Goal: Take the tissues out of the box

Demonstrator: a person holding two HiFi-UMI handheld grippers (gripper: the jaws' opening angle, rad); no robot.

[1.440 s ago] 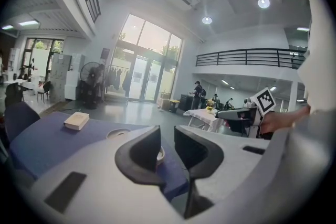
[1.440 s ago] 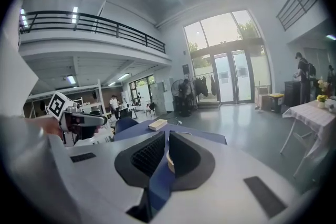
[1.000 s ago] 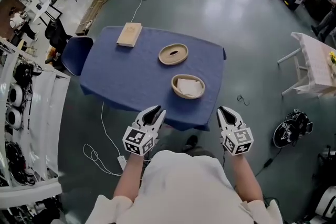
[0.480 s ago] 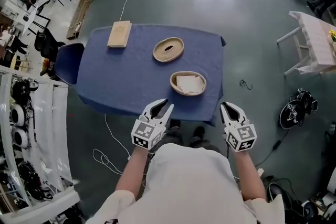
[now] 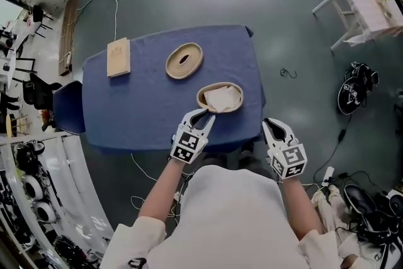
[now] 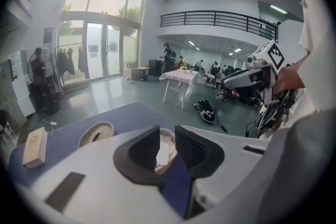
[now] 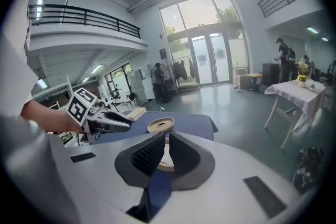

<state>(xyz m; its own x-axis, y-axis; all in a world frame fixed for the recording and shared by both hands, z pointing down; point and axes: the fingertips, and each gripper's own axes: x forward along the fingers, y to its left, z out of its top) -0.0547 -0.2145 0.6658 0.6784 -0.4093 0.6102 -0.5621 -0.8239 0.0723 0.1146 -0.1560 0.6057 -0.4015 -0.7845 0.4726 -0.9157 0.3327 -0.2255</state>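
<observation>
Lining up left gripper [image 5: 204, 118] on tissues [image 5: 221, 97] in open box [image 5: 199, 97] at worktop [image 5: 145, 104] near edge; jaws spread, just opened wider, nothing between (pre-grasp, likely). Right gripper [image 5: 275, 126] parked off-edge, spread, empty.

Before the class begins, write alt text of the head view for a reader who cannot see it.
Seen from above, a person holds the left gripper, its fingers just opening and empty, near an open box of tissues on a blue table. The right gripper hangs off the table's corner; a lid lies beyond.
</observation>
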